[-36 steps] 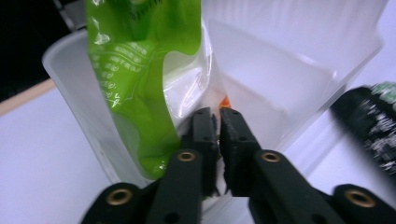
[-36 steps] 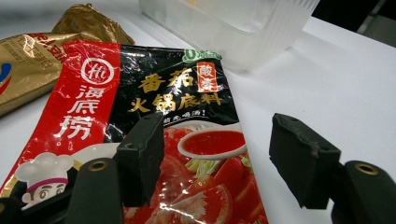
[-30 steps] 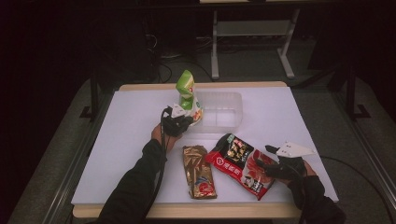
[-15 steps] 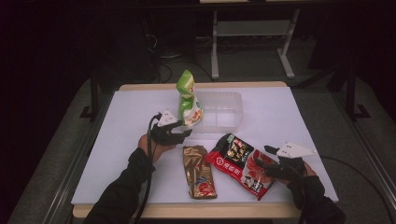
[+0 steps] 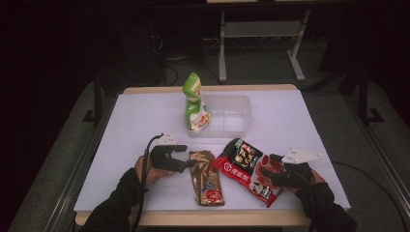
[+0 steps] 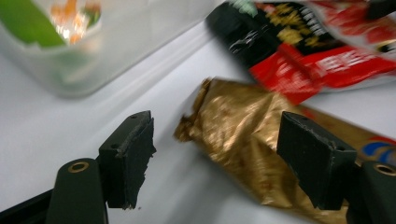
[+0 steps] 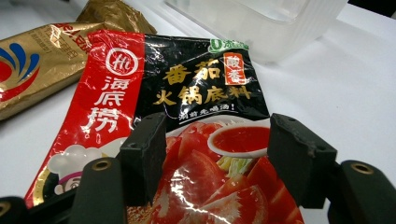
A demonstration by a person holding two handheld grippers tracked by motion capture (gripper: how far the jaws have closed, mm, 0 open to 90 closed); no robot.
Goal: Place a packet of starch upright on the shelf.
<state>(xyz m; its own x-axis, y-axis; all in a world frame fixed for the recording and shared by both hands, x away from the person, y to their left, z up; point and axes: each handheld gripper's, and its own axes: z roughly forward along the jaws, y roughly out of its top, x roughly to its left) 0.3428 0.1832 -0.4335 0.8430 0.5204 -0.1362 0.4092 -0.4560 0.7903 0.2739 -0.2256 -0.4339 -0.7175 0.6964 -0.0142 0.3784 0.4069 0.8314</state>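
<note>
Lying flat on the white bench [image 5: 135, 125], a gold packet [image 5: 206, 178] sits just beside the left claw [image 5: 189, 163], seen from the high view, with a red-and-black sauce pouch [image 5: 249, 170] to its right and the right claw [image 5: 269, 177] at that pouch's near edge. Behind them a green bag [image 5: 195, 102] stands upright in the left end of a clear tub [image 5: 232, 115].

From the left claw view, the left claw [image 6: 215, 158] has just been opening and stands wide, the crimped end of the gold packet [image 6: 233, 135] between the pads but touching neither. The tub [image 6: 93, 65] and pouch [image 6: 299, 42] lie beyond.

From the right claw view, the right claw [image 7: 217, 154] gapes wide over the pouch [image 7: 187, 116], its pads apart on either side of the tomato picture. The gold packet [image 7: 51, 51] lies at upper left, the tub [image 7: 261, 23] behind.
</note>
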